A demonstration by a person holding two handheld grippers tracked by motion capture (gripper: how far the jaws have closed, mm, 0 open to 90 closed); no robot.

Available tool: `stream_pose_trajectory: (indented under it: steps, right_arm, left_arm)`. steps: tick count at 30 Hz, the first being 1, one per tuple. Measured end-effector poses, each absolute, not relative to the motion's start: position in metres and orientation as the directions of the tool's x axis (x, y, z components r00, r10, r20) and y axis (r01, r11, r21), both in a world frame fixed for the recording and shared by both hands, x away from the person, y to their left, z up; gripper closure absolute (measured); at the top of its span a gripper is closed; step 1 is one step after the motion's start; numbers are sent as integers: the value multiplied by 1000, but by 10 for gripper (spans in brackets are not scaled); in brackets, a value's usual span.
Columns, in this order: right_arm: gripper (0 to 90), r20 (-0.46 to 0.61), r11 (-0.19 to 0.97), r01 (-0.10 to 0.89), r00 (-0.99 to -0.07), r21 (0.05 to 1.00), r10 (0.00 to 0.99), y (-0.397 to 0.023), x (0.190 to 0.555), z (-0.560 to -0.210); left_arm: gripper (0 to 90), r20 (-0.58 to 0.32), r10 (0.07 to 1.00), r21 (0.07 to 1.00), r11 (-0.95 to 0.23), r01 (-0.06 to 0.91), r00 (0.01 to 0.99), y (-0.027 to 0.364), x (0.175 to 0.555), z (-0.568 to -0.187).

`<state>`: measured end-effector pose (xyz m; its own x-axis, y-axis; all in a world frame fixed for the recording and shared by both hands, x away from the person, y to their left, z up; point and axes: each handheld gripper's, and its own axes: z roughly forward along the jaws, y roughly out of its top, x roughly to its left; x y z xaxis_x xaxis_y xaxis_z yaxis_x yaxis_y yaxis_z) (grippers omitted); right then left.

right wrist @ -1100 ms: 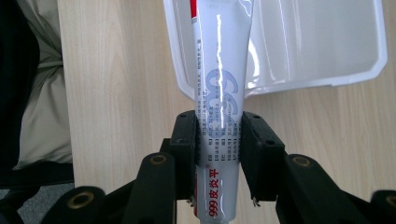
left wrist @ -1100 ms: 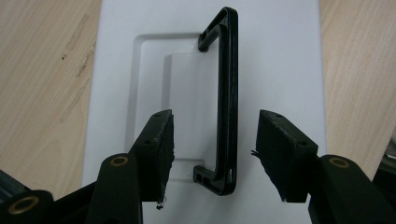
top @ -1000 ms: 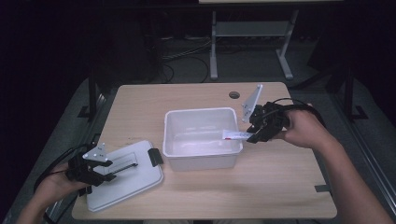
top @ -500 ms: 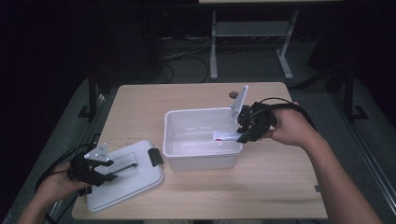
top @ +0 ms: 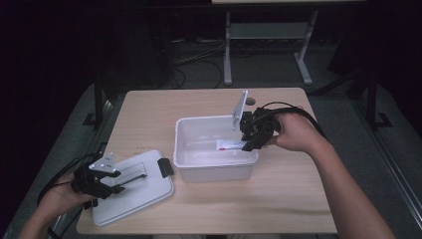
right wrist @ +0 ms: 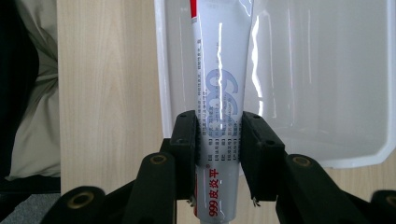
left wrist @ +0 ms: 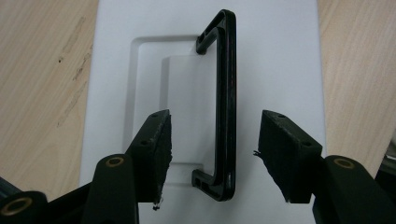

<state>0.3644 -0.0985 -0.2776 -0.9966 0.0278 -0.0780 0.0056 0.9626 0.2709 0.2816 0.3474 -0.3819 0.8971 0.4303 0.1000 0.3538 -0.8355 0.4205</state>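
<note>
The right claw [top: 247, 145] pinches a white ointment tube with blue and red print [right wrist: 219, 93] by its near end and holds it over the right rim of the open white plastic box [top: 185, 130] in the middle of the table [top: 149, 114]. The placing step looks in hand; next, the tube needs lowering inside and releasing. At near left, the left claw [left wrist: 212, 149] is spread, straddling without touching the black handle [left wrist: 224, 84] of the white lid [top: 144, 191] lying flat on the table.

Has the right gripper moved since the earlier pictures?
Yes. The right gripper, shut on the tube, has moved left over the bin's right rim.
</note>
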Motion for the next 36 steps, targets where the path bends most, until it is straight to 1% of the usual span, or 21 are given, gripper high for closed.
stream_pose_trajectory:
  steps: [18,36]
  right_arm:
    - [674,-48,969,-13,-999,245,-2,-74,376,-301]
    - [674,-39,971,-17,-999,237,-8,-62,377,-317]
  left_arm:
    - [435,97,429,423,-835,353,898,348,282,-383]
    - [434,94,433,426,-832,357,897,352,281,-384]
